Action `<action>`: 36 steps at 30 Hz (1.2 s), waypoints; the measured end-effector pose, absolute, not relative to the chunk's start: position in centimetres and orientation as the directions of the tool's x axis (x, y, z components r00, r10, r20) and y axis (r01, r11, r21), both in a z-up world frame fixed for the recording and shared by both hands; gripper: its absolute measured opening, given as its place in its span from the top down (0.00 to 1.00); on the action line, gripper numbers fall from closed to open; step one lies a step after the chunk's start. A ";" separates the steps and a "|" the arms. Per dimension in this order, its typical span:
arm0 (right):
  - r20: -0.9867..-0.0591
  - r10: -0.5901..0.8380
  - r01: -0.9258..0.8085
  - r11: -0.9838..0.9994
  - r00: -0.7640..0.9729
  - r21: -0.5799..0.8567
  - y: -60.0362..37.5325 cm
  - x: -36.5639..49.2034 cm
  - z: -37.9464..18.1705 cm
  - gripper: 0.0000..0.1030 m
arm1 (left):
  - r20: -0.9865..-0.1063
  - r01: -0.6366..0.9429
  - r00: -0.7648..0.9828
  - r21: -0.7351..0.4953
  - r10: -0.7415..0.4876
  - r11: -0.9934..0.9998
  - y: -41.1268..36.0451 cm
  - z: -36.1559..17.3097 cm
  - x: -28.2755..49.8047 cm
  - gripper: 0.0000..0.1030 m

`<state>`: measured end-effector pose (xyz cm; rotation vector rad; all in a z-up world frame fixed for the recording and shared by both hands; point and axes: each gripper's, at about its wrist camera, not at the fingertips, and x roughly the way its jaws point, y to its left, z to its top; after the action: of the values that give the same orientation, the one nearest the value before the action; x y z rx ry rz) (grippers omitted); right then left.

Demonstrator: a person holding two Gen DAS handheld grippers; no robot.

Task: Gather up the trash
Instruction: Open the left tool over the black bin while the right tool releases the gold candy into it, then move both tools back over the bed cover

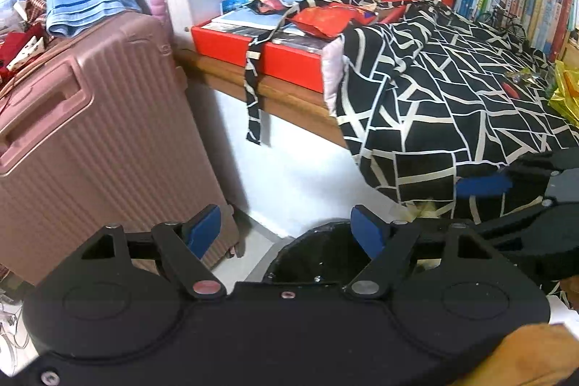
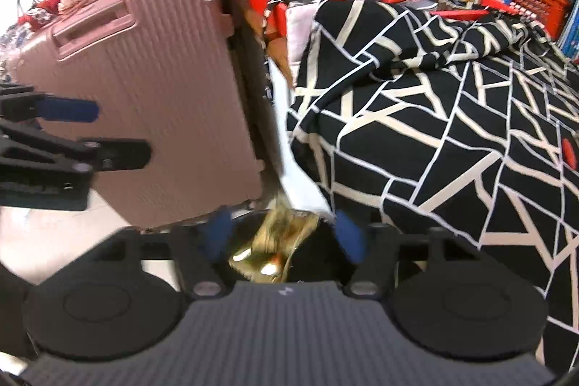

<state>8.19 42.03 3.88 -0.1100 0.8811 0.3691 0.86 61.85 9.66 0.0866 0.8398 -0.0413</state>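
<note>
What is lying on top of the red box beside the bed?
On the red box lie papers, a crumpled red wrapper and a patterned fabric strap. What lies beneath those is hidden.

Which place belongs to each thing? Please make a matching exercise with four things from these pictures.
Things:
1. blue towel
2. gold wrapper
3. red snack bag
4. pink suitcase

Places:
A. between the right gripper's fingers
B. on the floor beside the bed
C. on top of the suitcase
D. on the red box

Pairs: 1-C, 2-A, 3-D, 4-B
</note>
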 end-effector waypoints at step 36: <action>-0.623 -0.468 0.619 0.785 0.627 0.033 17.9 -7.6 7.8 0.06 | -0.743 0.571 0.537 -0.029 -0.400 0.821 41.6 9.4 8.3 0.09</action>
<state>-7.62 17.93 7.79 0.2550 0.6359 -0.6306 8.35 41.59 9.36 0.2283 0.8201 -0.5833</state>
